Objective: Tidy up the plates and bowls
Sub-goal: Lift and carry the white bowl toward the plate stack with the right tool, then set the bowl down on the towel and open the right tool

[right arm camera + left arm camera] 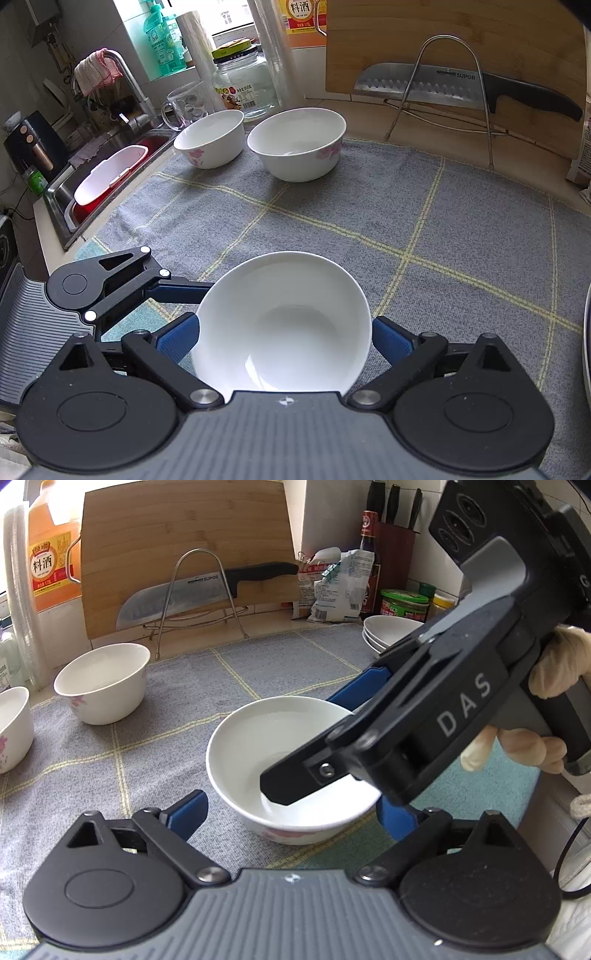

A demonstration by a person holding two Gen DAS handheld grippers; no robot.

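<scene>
A white bowl with pink flowers [258, 746] sits on the grey checked cloth [110, 775]. My left gripper [291, 812] is open, with a blue finger on each side of the bowl's near rim. My right gripper [282, 338] also straddles this bowl [284, 325], its blue pads [177, 338] wide apart at the rim; in the left wrist view it reaches in from the right [424, 716]. Two more flowered bowls [297, 144] [210, 138] stand at the far edge of the cloth. Stacked white plates [388, 633] sit at the back right.
A bamboo cutting board [184, 554] and a knife [207, 590] lean on a wire rack at the back. Bottles, jars and packets [340, 587] line the wall. A sink [107, 177] with a red and white basin lies to the left.
</scene>
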